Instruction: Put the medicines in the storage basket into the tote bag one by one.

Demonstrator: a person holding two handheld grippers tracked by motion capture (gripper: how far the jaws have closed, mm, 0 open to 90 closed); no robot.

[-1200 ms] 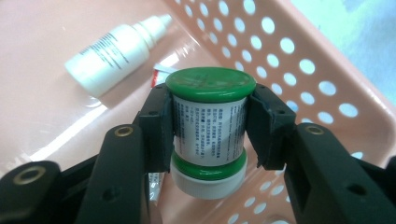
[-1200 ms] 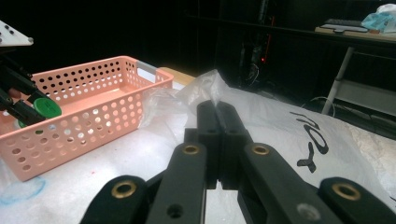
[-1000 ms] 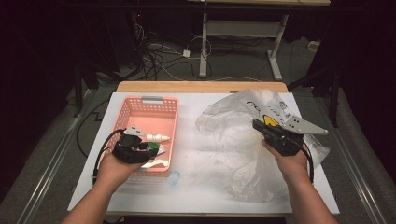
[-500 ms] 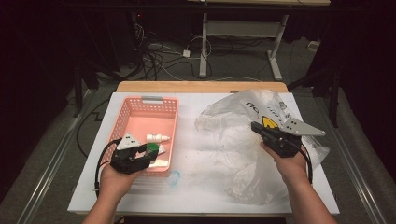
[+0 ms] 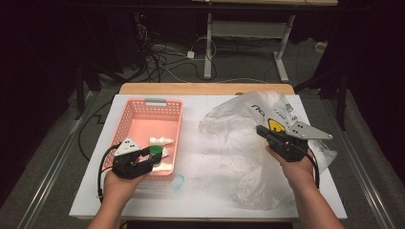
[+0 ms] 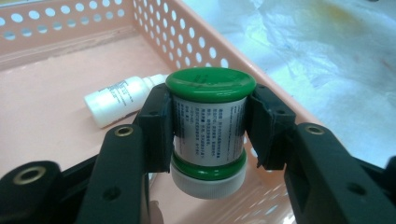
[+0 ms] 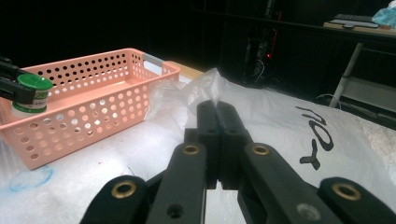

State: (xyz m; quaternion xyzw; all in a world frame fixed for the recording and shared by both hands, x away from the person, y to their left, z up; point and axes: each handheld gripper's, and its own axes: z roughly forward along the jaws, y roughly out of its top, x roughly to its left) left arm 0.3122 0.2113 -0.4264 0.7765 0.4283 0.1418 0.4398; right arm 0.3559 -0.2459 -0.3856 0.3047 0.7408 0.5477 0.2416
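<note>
Above the pink perforated plastic basket (image 5: 143,125), a green-capped white jar (image 6: 210,126) is clamped by the left gripper (image 5: 152,155) for depositing; the clear plastic bag (image 5: 239,143) is pinched steady by the closed right gripper (image 7: 217,108).

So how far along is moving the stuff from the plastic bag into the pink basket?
Done: a white bottle lies in the pink basket. In hand: the left gripper holds a green-capped jar over the basket; the right gripper pinches the plastic bag. Left: releasing the jar; the bag's contents can't be made out.

place: lab – dark room | loose floor cables (image 5: 162,57) | desk frame (image 5: 248,43)
</note>
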